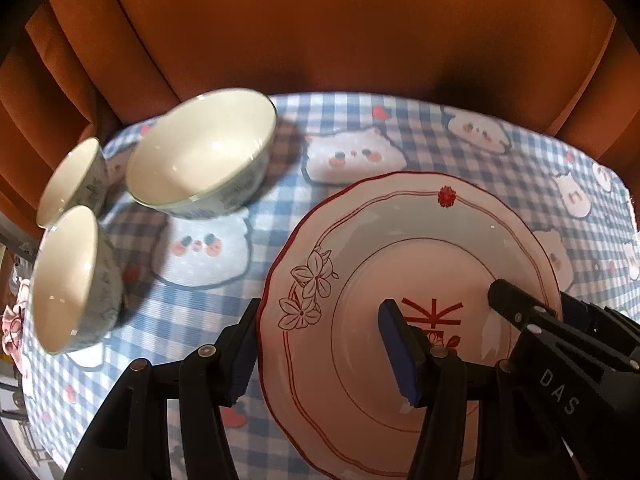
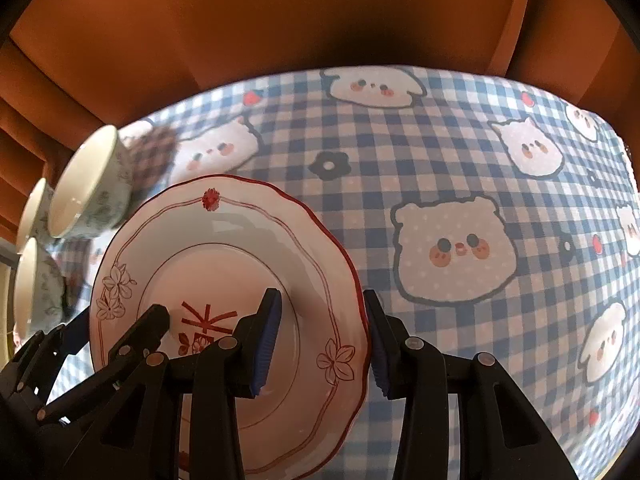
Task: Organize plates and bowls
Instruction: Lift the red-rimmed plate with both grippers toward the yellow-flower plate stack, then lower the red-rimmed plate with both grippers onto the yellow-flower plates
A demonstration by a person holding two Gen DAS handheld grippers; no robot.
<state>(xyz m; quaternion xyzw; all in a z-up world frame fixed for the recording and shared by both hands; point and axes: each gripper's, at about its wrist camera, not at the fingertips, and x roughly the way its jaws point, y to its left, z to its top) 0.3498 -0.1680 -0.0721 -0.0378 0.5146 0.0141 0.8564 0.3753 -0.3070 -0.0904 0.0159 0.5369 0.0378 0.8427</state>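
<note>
The left tongs (image 1: 324, 344) straddle the left rim of the plate (image 1: 404, 240), one blue pad (image 1: 400, 356) over the plate's inner well and the other finger outside the scalloped edge; the jaws stand partly wide, a gap shows on both sides of the rim, so the pads do not press it. The right tongs (image 2: 320, 344) straddle the opposite rim the same way, one pad (image 2: 266, 344) over the well and one outside on the cloth side; the jaws are fairly narrow, yet gaps show there too, so neither pair holds the plate. In each wrist view the other tongs' black finger reaches in over the plate's centre, beside the red mark painted there.

The plate lies flat on the checked tablecloth (image 2: 440, 152), at the near part of the table; its red-lined wavy rim carries drawn flowers and a red blossom at the far side.

To the left of the plate stand three bowls: a large bowl (image 1: 200, 152) nearest, a second bowl (image 1: 68, 276) in front of it, and a third bowl (image 1: 72, 176) behind; all sit apart from the plate.

To the right of the plate the cloth runs bare to the table's rounded edge; beyond the far edge hangs an orange curtain (image 2: 280, 20).
</note>
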